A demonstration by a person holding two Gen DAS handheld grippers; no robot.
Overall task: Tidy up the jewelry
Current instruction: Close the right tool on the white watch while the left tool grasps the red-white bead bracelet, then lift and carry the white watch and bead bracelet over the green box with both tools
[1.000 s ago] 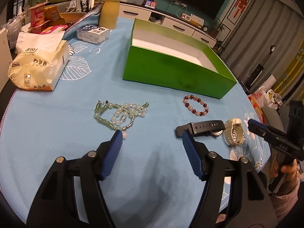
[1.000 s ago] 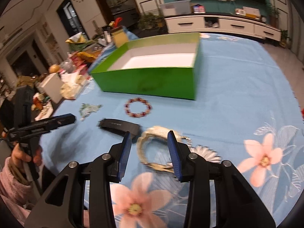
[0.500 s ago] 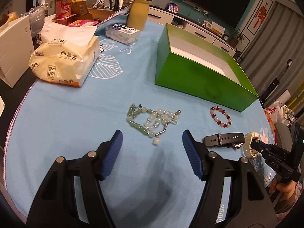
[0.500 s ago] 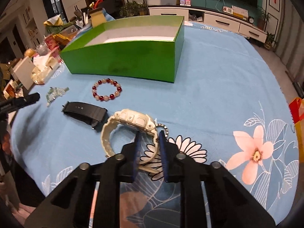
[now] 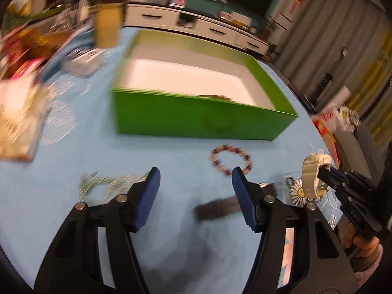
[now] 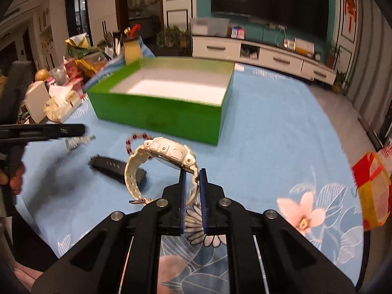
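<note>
While the right gripper (image 6: 192, 175) pinched the white watch (image 6: 161, 158) by its strap, lifted clear of the blue tablecloth (image 6: 269, 134) near the green box (image 6: 169, 117), the left gripper (image 5: 196, 180) hung wide apart. No lettering legible.

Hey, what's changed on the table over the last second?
The right tool closed on the white watch strap and lifted it off the cloth. The left tool stayed open, swinging from the green necklace toward the black band. The bead bracelet and green box stayed put.
</note>
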